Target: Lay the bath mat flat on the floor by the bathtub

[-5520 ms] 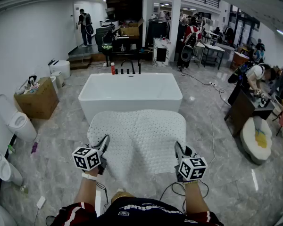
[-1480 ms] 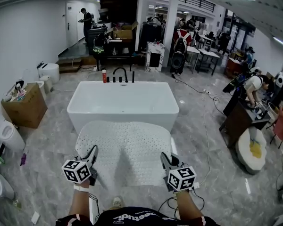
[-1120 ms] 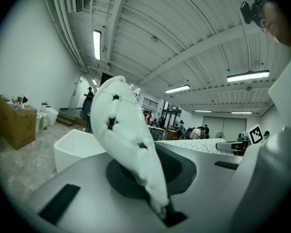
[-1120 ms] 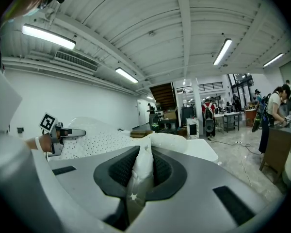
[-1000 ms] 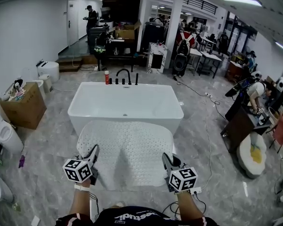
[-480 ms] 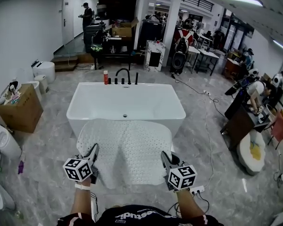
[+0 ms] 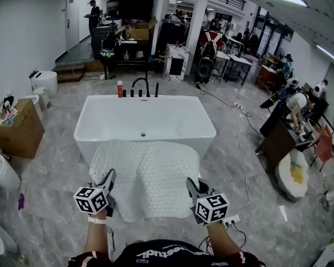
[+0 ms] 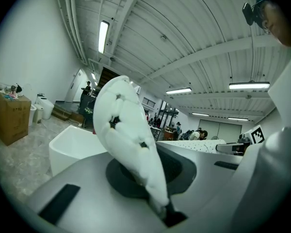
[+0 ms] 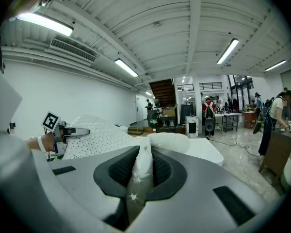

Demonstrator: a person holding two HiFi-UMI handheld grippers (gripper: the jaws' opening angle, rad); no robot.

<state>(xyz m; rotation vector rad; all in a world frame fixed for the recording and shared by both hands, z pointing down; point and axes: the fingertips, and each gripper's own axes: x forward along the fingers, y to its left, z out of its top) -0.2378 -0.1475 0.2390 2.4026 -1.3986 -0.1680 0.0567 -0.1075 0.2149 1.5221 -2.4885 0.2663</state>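
Note:
A white bath mat (image 7: 147, 171) with a dotted surface hangs spread between my two grippers, in front of a white bathtub (image 7: 145, 118). My left gripper (image 7: 107, 178) is shut on the mat's near left corner; a fold of the mat (image 8: 126, 144) rises from its jaws. My right gripper (image 7: 190, 184) is shut on the near right corner, where the mat's edge (image 9: 143, 166) is pinched between the dark pads. The mat's far edge droops toward the tub's near wall. The floor under the mat is hidden.
A cardboard box (image 7: 14, 129) and toilets (image 7: 40, 82) stand at the left. A cable and power strip (image 7: 231, 220) lie on the marble floor by my right gripper. People work at tables (image 7: 278, 141) to the right and behind the tub.
Both grippers keep their hold on the mat's corners. The view has crept a little nearer to the tub and the mat hangs much the same.

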